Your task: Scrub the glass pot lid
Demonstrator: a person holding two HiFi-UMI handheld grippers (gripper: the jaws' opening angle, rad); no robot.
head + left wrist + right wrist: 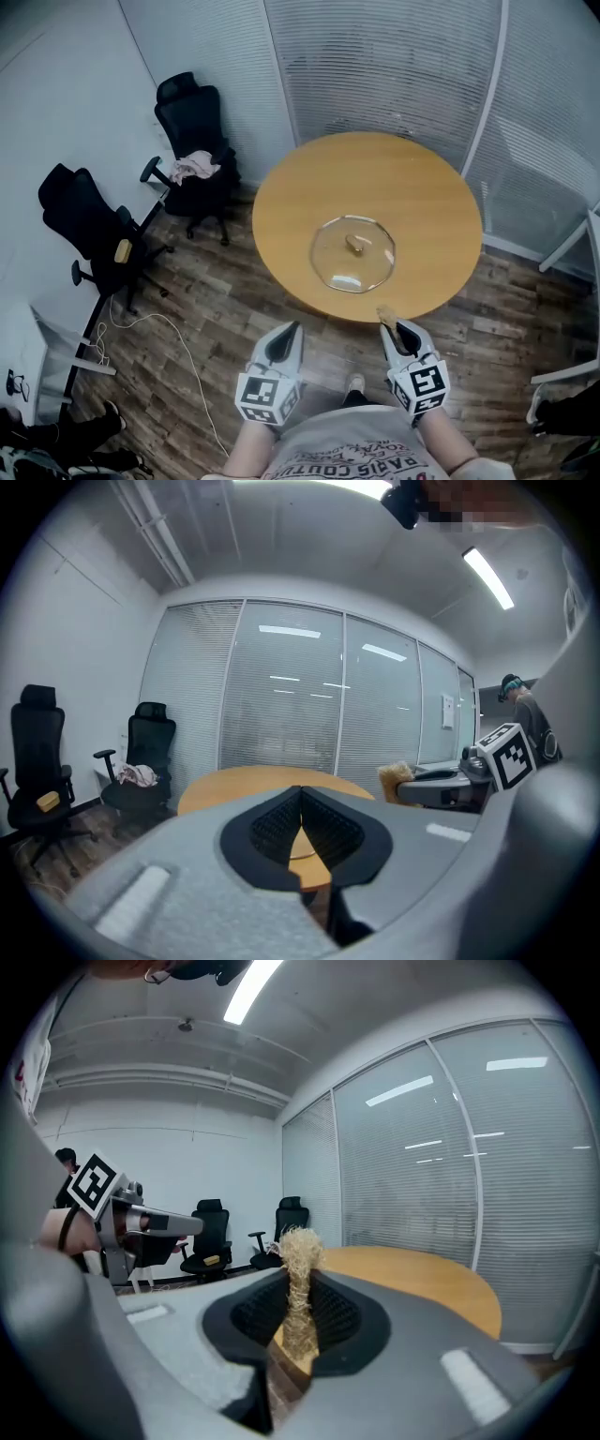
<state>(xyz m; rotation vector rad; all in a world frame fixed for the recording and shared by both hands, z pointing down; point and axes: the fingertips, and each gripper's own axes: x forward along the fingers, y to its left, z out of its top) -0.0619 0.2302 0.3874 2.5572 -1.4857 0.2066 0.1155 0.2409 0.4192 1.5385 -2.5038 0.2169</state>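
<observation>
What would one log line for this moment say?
stage: before scrubbing | left claw: shut, empty | right claw: shut on fibre scrubber | glass lid: untouched on round table

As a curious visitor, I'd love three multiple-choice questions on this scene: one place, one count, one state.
1. Where is the clear glass pot lid? A on the round wooden table; B on a chair; C on the floor.
2. How many black office chairs? A one; B two; C four.
3. The right gripper is: A open; B shut on a straw-coloured fibre scrubber; C gripping the lid.
Answers: A, it lies there; B, two show at left; B, fibres sit between its jaws.
</observation>
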